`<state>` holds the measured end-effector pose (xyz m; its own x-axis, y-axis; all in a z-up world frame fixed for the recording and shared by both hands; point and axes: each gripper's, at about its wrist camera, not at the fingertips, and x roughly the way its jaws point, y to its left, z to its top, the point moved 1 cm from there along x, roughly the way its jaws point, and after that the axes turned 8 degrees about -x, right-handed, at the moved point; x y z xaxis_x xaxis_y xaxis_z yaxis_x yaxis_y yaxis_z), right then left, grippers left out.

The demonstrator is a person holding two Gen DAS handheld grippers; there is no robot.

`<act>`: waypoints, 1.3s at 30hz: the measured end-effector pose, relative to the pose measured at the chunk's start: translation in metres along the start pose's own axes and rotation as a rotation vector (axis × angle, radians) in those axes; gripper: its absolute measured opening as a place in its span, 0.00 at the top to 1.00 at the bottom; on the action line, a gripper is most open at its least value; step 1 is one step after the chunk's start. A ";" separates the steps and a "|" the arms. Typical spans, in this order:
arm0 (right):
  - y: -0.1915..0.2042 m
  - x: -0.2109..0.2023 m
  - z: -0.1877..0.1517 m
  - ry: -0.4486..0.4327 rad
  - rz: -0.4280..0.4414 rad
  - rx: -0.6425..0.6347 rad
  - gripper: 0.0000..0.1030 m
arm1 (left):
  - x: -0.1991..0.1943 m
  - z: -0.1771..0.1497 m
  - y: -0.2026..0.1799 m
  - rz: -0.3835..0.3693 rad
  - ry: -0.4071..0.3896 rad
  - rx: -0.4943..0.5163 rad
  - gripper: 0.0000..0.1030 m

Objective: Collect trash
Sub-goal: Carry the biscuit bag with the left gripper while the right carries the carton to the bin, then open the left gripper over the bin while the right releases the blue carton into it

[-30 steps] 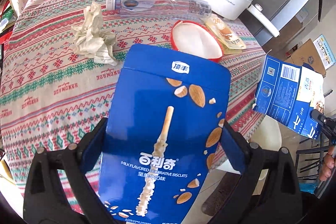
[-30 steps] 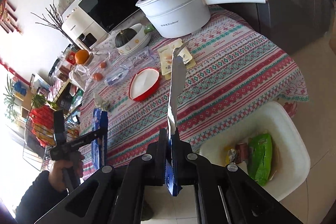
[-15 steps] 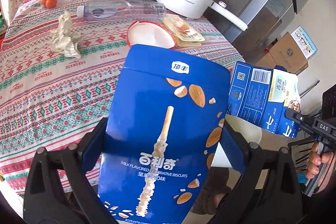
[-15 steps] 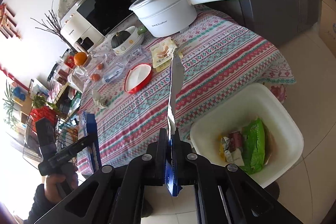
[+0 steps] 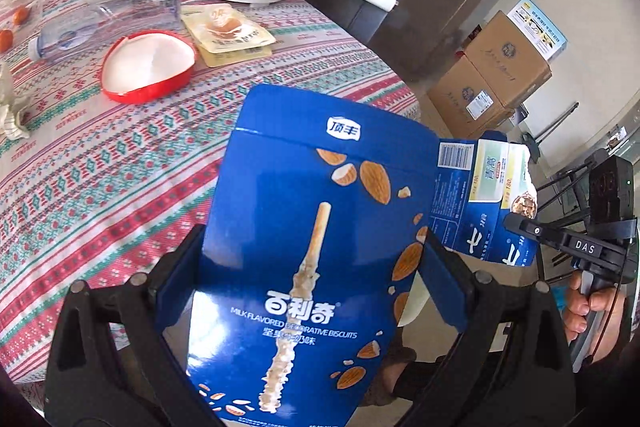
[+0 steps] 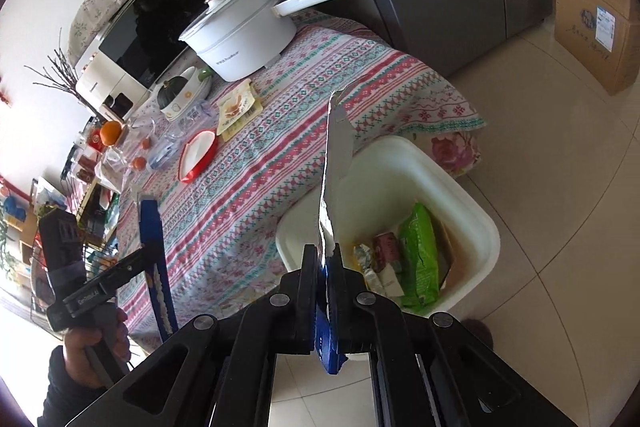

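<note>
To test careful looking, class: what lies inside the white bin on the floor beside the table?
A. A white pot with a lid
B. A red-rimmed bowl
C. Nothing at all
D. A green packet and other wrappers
D: the right wrist view shows a green packet lying among smaller wrappers inside the white bin, while the pot and the bowl stand on the table.

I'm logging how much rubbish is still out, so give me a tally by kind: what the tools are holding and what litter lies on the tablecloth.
Flattened blue cartons held in the tools: 2 (biscuit box, torn carton)
Snack pouches on the cloth: 1
Clear plastic bottles lying down: 1
Red-rimmed white lids: 1
Crumpled tissue wads: 1
Total: 6
</note>
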<state>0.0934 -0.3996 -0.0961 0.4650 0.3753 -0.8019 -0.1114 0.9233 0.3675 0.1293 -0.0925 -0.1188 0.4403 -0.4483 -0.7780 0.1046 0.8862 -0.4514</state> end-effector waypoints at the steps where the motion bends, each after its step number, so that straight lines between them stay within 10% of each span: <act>1: -0.005 0.001 -0.002 0.008 -0.006 0.006 0.95 | 0.005 0.000 -0.006 -0.009 0.005 0.005 0.05; 11: -0.038 0.015 -0.012 0.094 -0.016 0.054 0.90 | 0.044 0.002 -0.052 -0.067 0.030 0.034 0.05; 18: -0.055 0.011 -0.016 0.086 -0.025 0.103 0.63 | 0.062 0.005 -0.066 -0.137 0.014 0.037 0.05; 29: -0.073 0.008 -0.020 0.089 -0.043 0.144 0.63 | 0.079 0.006 -0.080 -0.196 -0.017 0.088 0.04; 39: -0.071 0.003 -0.013 0.061 -0.046 0.162 0.38 | 0.075 0.006 -0.077 -0.092 0.038 0.120 0.01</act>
<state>0.0910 -0.4626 -0.1311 0.4114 0.3415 -0.8451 0.0543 0.9163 0.3967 0.1595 -0.1938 -0.1401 0.3904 -0.5307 -0.7523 0.2501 0.8475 -0.4681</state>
